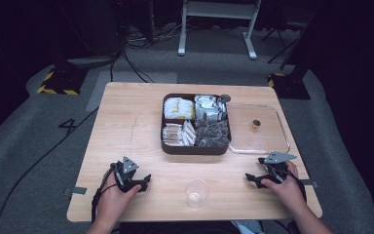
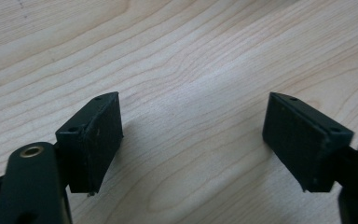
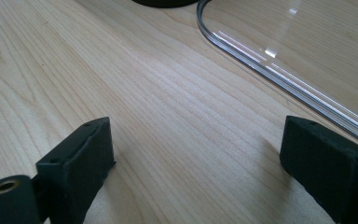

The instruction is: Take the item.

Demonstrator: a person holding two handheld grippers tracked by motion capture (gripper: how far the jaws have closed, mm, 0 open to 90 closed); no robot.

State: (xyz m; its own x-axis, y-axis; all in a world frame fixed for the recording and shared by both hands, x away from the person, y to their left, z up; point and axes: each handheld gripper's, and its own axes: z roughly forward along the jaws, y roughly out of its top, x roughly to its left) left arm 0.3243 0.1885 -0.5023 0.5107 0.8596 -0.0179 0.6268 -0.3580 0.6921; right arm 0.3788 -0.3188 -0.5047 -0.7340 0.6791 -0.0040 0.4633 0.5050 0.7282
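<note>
A single mark can be read: a dark figure "4" (image 1: 69, 126) on the grey floor (image 1: 39, 141), just off the left edge of the table (image 1: 126, 146) in the high view. Yellow-and-black hazard stripes (image 1: 53, 83) edge the black base plates on the floor beyond the table's far corners. The packets in the compartment box (image 1: 196, 147) carry print too small to read.

Bare counter (image 1: 131, 126) left of the compartment box (image 1: 196, 146), free passage there. Clear cup (image 1: 196, 192) sits between both grippers near the front edge. Clear lid (image 1: 260, 130) blocks the right side beside the box.
</note>
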